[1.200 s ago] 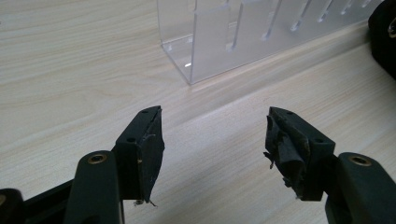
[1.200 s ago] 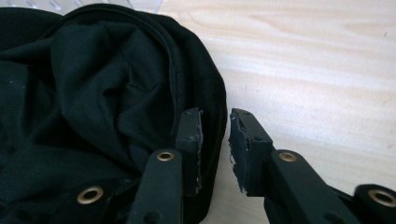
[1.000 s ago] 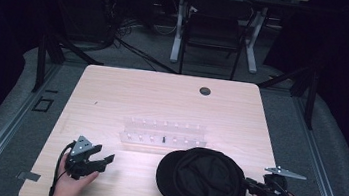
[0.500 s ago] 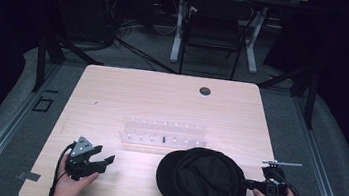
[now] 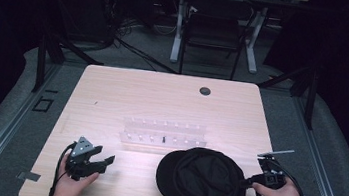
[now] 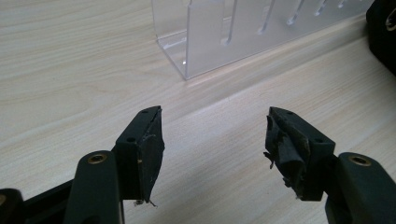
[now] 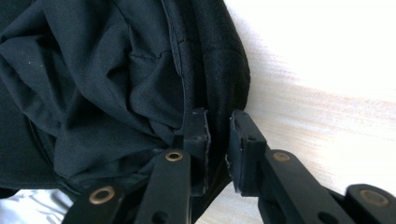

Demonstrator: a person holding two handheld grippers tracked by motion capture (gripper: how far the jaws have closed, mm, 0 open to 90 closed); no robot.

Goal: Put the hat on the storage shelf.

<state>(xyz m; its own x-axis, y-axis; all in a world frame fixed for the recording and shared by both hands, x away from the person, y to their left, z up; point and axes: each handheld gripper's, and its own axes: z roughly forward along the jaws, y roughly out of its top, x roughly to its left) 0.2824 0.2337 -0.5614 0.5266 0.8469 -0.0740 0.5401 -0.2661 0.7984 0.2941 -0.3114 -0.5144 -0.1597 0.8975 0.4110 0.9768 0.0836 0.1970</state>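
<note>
The left claw [image 6: 212, 149] hung spread wide and empty above the pale wooden counter [image 6: 70, 70]. A clear plastic rack [image 6: 243, 32] stood ahead, well apart.

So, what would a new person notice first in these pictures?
First, the black hat lying upside down at the near edge of the table, its rim pinched by the right gripper. Then the clear plastic rack behind it, and the left gripper open, holding nothing.
</note>
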